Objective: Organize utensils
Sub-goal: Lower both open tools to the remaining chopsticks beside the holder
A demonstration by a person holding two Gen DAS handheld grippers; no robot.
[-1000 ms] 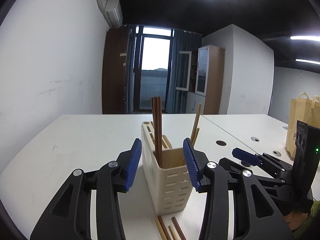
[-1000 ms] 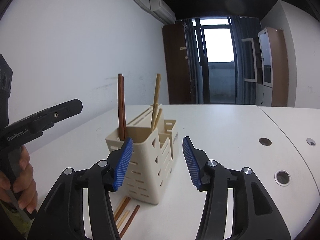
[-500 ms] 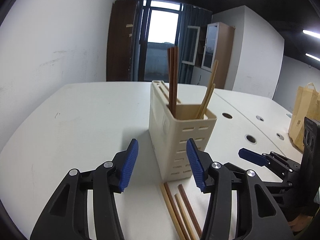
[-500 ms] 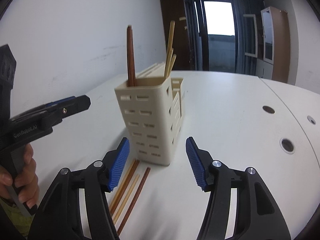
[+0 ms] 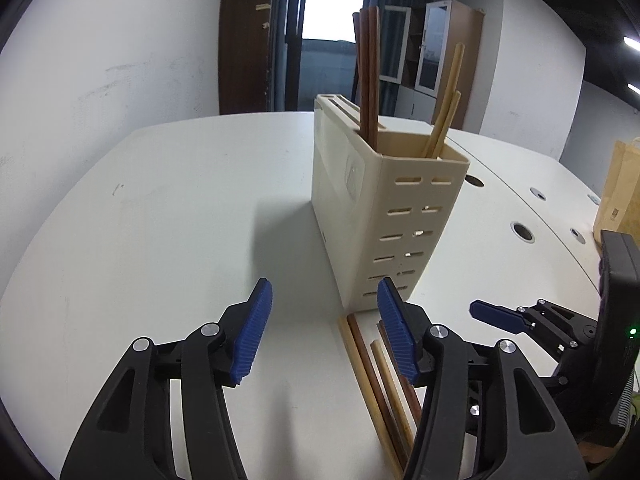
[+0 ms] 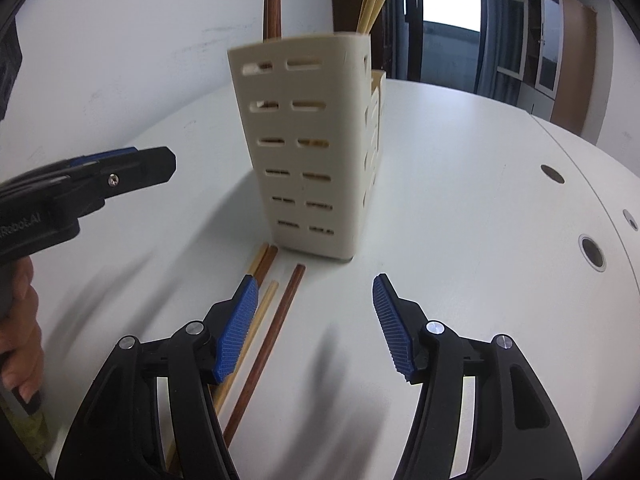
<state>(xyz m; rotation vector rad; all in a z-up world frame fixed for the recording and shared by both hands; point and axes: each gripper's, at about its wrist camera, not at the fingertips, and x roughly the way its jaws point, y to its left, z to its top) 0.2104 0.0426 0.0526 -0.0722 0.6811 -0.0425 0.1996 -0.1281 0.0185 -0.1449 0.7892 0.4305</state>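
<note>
A cream slotted utensil holder stands on the white table; it also shows in the right wrist view. Dark brown chopsticks and light bamboo chopsticks stand upright in it. Several loose chopsticks lie flat on the table just in front of the holder, also seen in the right wrist view. My left gripper is open and empty, low over the table left of the loose chopsticks. My right gripper is open and empty, just right of them.
Round cable holes sit in the table to the right. A brown paper bag stands at the far right edge. A white wall runs along the left. A cabinet and a window stand behind the table.
Both grippers have dropped lower and tilted down toward the table, so the holder looks taller and the loose chopsticks come further into view. Both stay open.
</note>
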